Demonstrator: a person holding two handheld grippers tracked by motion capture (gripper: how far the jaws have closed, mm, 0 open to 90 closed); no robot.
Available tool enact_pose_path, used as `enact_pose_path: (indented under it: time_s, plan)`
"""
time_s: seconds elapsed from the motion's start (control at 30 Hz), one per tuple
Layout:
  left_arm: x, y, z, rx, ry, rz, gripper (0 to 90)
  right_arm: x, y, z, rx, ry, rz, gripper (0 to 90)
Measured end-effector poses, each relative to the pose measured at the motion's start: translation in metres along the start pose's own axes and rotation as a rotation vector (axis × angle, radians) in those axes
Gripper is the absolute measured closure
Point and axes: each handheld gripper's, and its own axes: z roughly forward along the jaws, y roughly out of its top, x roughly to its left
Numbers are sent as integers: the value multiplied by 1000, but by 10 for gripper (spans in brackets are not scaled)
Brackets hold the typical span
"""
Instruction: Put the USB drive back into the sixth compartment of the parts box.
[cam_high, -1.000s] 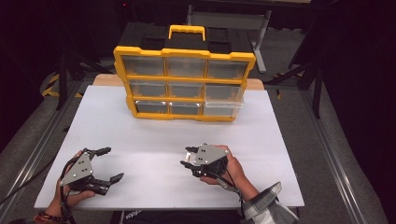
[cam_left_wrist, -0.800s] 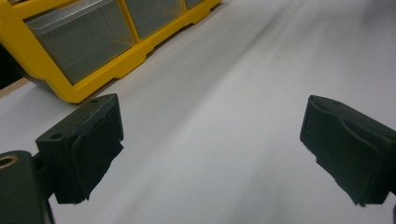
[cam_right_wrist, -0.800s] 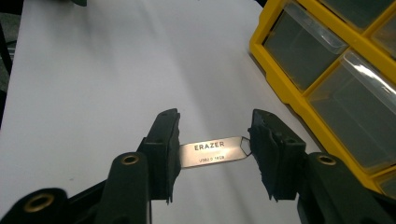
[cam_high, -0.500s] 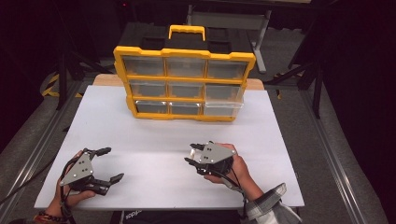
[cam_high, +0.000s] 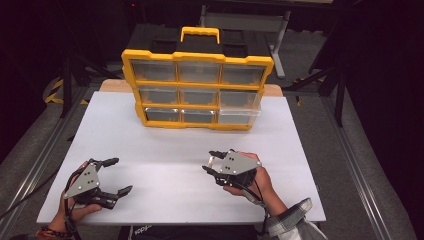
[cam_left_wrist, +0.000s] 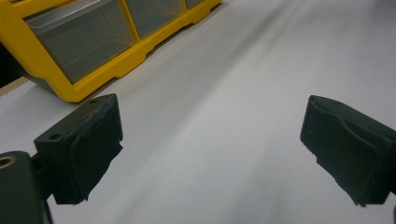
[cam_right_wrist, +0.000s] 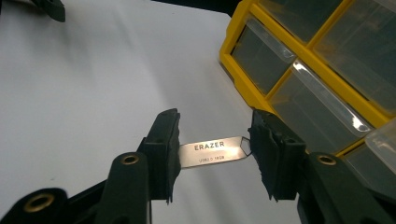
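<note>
Right gripper (cam_high: 214, 162): hovers over the near right part of the white worktop (cam_high: 165, 150), in a hand that comes in from the near edge; its jaws point toward the left edge.
Right jaws: clamped on a small flat metal tag (cam_right_wrist: 212, 152), one pad at each short end.
Metal tag: a silver strip printed "ERAZER", with a smaller line below too fine to read; it spans the gap between the pads, above the worktop, in the right gripper view. In the high view it is too small to make out.
Left gripper (cam_high: 116, 176): near the near left corner of the worktop, well apart from the right one.
Left jaws: spread wide apart, with bare white surface between the pads (cam_left_wrist: 86, 149).
Yellow organiser (cam_high: 197, 82): stands upright at the far edge, with three rows of three clear drawers and a handle on top.
Lower right drawer (cam_high: 239, 116): stands out a little from the frame, as does the one above it.
</note>
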Motion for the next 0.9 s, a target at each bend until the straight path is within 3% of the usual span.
enact_pose_path:
  time_s: [0.4,0.9]
  plan:
    - [0,0,0,-1,0,-3,66,-6,-2,-14,-16,-38,24,537]
    - [1,0,0,-4,5,-7,65,-12,-6,-20,-16,-74,42,537]
